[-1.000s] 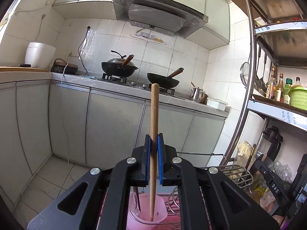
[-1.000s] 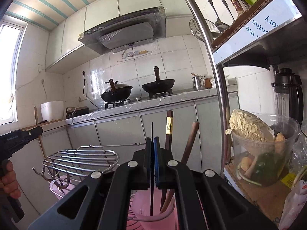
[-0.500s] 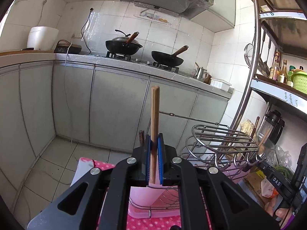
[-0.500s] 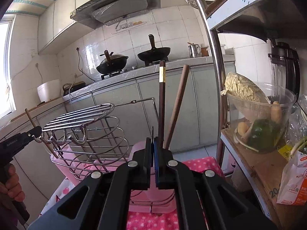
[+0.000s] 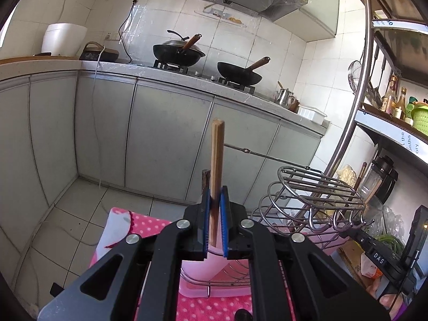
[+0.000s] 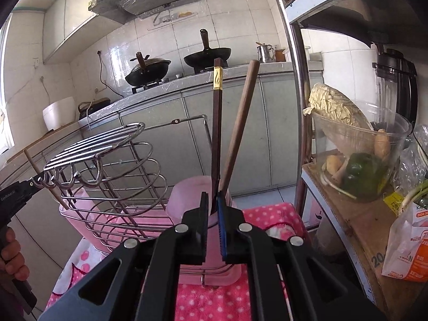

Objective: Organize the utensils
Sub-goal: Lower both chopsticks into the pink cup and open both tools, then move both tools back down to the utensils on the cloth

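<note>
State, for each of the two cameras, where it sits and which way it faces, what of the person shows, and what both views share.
Left wrist: on the left hand-held gripper, looking along a light wooden chopstick toward the stove counter; no body clearly shows.
Right wrist: on the right hand-held gripper, its jaws opening, facing the pink holder; a hand at left.
Shared: wire rack, both woks.

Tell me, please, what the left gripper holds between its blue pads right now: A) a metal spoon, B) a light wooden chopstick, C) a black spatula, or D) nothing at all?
B: in the left wrist view, the left gripper pinches a light wooden chopstick that stands upright over the pink utensil cup.
</note>
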`<state>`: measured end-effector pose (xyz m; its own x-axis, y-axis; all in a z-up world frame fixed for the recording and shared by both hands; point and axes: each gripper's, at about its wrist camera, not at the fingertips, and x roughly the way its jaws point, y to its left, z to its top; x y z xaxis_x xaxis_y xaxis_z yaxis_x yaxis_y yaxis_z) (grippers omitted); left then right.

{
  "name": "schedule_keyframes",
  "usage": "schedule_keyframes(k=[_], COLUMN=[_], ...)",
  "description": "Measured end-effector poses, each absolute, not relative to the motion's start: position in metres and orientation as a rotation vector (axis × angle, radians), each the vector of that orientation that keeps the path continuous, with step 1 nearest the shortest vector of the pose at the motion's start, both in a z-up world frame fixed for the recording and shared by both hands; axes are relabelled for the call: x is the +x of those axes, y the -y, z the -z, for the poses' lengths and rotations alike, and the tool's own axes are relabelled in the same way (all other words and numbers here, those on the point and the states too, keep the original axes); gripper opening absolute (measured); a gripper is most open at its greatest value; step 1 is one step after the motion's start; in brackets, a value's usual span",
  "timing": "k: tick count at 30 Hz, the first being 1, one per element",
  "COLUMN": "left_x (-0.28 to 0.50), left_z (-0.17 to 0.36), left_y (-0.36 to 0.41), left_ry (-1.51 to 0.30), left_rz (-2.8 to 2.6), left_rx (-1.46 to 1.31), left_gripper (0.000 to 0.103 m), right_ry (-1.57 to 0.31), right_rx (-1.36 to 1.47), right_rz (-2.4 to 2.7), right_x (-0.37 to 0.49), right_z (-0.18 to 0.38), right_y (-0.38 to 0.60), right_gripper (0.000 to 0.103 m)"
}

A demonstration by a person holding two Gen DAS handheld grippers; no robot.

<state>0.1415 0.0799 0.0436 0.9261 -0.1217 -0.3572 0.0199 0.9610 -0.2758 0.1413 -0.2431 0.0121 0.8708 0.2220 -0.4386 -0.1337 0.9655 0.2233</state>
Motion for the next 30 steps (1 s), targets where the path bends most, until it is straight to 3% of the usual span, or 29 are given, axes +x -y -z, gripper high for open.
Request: schedule_keyframes(k=[2,8,11,20,30], left_x=[0.139,0.132,0.129,0.111,0.092], left_z=[-0.044,-0.048,-0.050,-0.046,0.001], left_y=[-0.080,-0.080,-0.079,-0.083,-0.069], left_ry=[-0.388,-0.388,-0.390,-0.441,-0.658], left_rz=[0.077,0.076,0.073,0.091,0.161], left_rx=[-0.271,-0.263,-0.253,-0.281,-0.282], left_gripper=[0.009,0.033,0.037,0.040,0.040], right_ry=[-0.472,-0.480,-0.480,-0.517,-0.658], right_rx=[0.198,0.185,0.184,0.219,0.233], right_rz=[-0.186,-0.192,-0.197,-0.214,-0.247], right_x=[0.138,0.131,0.126,0.101,0.082], right_z=[-0.013,-0.016,-0.019,-0.015,0.020], right_y=[0.244,0.241,0.240,0.245,0.238], right_gripper=[0.032,0.033,0.032,0.036,0.036])
